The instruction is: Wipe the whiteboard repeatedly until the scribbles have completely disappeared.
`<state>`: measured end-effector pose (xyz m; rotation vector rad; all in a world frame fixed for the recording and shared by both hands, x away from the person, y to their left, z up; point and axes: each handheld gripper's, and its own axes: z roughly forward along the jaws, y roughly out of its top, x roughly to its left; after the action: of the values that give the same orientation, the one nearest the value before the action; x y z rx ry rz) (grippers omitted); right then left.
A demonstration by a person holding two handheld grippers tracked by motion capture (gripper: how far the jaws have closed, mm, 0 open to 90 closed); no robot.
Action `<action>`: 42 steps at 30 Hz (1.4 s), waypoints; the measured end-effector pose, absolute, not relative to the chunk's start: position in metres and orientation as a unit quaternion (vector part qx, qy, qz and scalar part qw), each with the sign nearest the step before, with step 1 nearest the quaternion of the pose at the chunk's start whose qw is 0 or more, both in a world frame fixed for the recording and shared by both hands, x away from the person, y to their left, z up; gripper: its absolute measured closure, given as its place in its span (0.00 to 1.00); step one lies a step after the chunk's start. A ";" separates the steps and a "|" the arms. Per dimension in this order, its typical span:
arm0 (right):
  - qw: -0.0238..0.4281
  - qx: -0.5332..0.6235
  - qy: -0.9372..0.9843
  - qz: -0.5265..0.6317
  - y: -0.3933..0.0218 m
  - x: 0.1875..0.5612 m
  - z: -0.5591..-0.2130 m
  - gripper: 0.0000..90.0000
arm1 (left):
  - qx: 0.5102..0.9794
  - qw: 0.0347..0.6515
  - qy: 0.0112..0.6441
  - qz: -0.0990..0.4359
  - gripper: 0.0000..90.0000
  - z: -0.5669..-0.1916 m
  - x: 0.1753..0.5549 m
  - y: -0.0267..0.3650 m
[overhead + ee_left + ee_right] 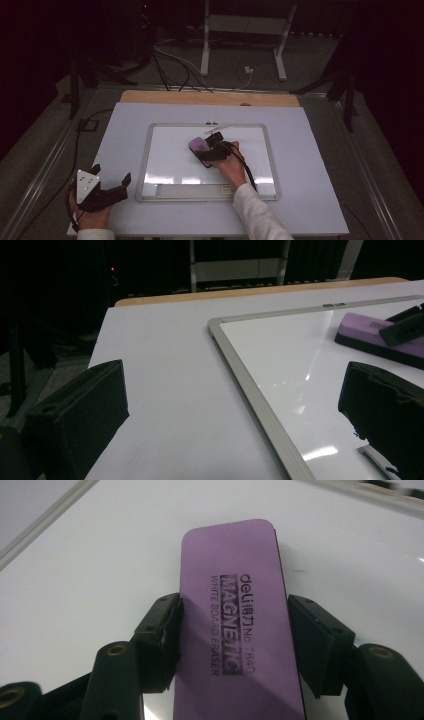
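1. Whiteboard (165, 150): it lies flat in the middle of the tabletop (120, 125), its long edge towards me and its grey frame all round. I judge it is set there so that both hands can reach across it.

2. Eraser (198, 145): a purple block with a dark felt base, resting on the whiteboard a little right of centre and towards the far edge. It lies felt side down and printed top up, which I read as the working attitude for wiping.

3. Right gripper (209, 148): my right hand (231, 167) holds it low over the board. In the right gripper view the two pads bear on the long sides of the eraser, so I am gripping it across its narrow width. That hold keeps the felt flat on the surface and lets me push along the block's length.

4. Faint mark (298, 571): a short bluish streak on the white surface just right of the eraser. I take this to be what the wipe is for.

5. Left gripper (111, 181): it rests at the near left corner of the tabletop, well apart from the eraser, with its jaws standing wide and nothing between them. I keep it parked off the board so the wiping path is free.
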<state>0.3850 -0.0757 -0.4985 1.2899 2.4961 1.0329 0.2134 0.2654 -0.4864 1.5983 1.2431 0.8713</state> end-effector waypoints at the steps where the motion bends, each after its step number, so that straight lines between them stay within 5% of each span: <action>1: 0.075 0.426 0.834 0.342 -0.076 0.385 -0.498 0.45 | 0.648 0.451 0.503 0.352 0.00 -0.486 0.213 0.266; 16: 0.141 0.557 0.753 0.320 -0.102 0.398 -0.498 0.45 | 0.646 0.452 0.504 0.353 0.00 -0.486 0.213 0.266; 31: 0.060 0.404 0.843 0.350 -0.065 0.377 -0.500 0.45 | 0.647 0.452 0.503 0.353 0.00 -0.486 0.213 0.266; 42: 0.123 0.535 0.767 0.333 -0.090 0.392 -0.500 0.45 | 0.646 0.452 0.503 0.353 0.00 -0.486 0.213 0.268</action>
<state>0.3921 -0.0897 -0.4997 1.5596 2.2373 0.9704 0.2126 0.2676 -0.4860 1.5958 1.2437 0.8723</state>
